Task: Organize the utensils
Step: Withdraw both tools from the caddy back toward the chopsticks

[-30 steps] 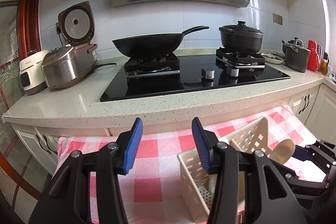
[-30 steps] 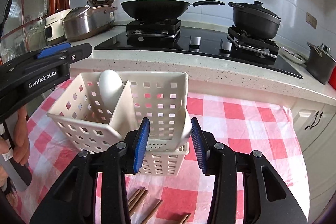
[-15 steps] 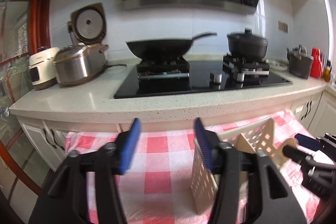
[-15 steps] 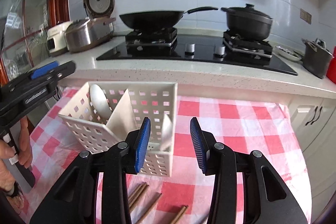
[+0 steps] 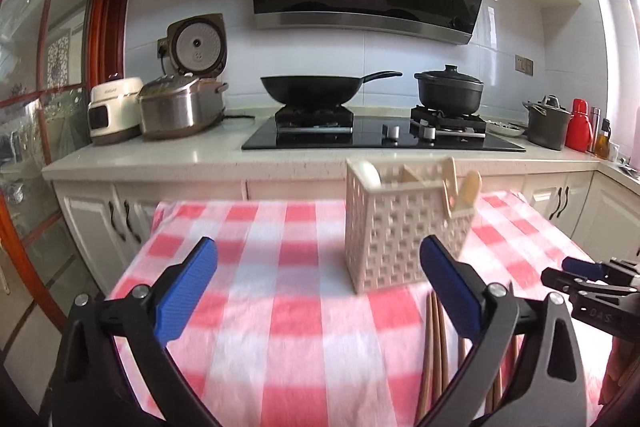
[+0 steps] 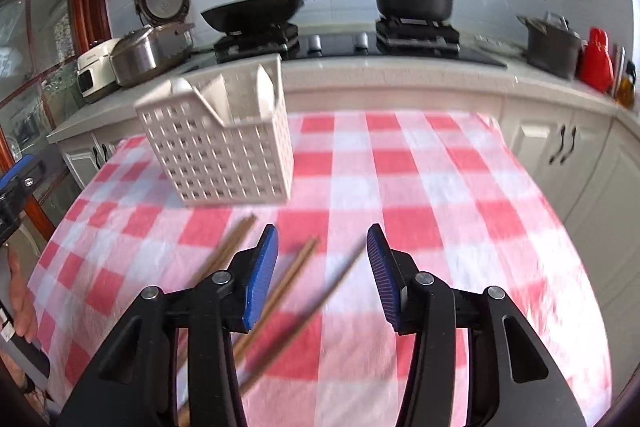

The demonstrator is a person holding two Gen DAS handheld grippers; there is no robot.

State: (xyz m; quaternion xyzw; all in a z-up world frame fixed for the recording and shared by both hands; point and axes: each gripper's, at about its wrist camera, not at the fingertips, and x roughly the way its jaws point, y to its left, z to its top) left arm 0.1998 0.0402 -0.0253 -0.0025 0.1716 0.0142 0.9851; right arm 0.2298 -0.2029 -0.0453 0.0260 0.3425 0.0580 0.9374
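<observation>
The surface (image 5: 304,327) wears a red-and-white checked cloth, and the white perforated utensil caddy (image 5: 394,227) stands upright on it toward the far side, in front of the kitchen counter. The caddy is split by inner dividers; pale wooden utensils (image 5: 468,189) poke above its right end and a rounded white spoon bowl (image 5: 368,173) shows at its left corner, though blur hides which compartment holds which. Brown wooden chopsticks (image 6: 296,275) lie loose on the cloth just nearer than the caddy, not touching it as far as can be told.

The left claw (image 5: 318,289) has just been opening and its blue pads stand wide apart with only bare cloth between them, gripping nothing. The right claw (image 6: 322,273) has also just opened a little; it is released, hovering above the cloth with the blurred chopsticks seen beneath its gap but not pressed by the pads.

The left view alone shows the utensils standing in the caddy. The right view alone shows the chopsticks fanned out at angles, plus a person's hand (image 6: 20,301) at the left edge
</observation>
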